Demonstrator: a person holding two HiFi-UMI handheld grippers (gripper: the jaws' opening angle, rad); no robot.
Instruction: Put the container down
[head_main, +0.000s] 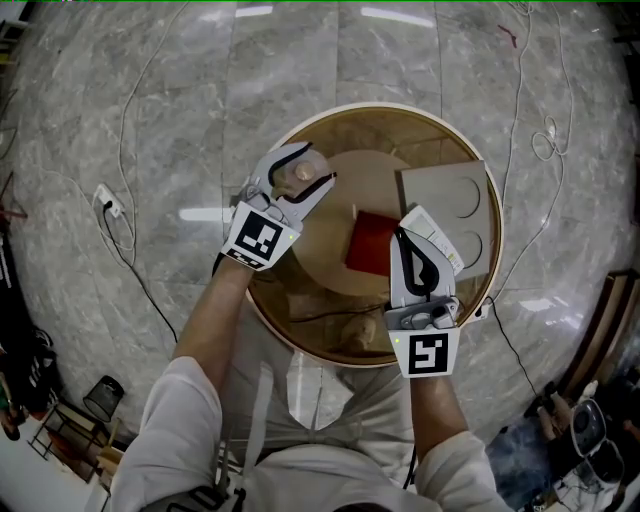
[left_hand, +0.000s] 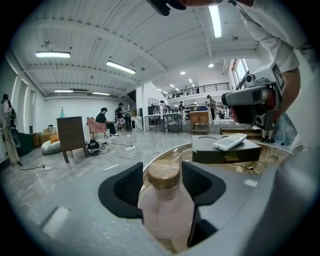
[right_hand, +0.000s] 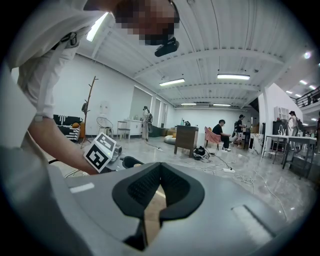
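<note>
Though the bottle (left_hand: 165, 210) looks set on the round counter (head_main: 290, 310), the left tongs (left_hand: 161, 182) sit spread around it.
Putting down seems done; only pulling the tongs clear is left. The right tongs (right_hand: 159, 170) are pressed together, empty.

Table (head_main: 440, 135): glossy top, warm wood tone under clear sheen, pale smooth rim. Bottle (left_hand: 165, 210) at table's left side — smooth translucent pinkish body, matt cork-brown cap. Box (head_main: 445, 195) at table's right side: matt grey. Floor (head_main: 120, 120) around table — polished grey veined stone, mirror-glossy. Left gripper (left_hand: 162, 173): matt grey plastic shell, black ribbed pads (left_hand: 129, 188).
</note>
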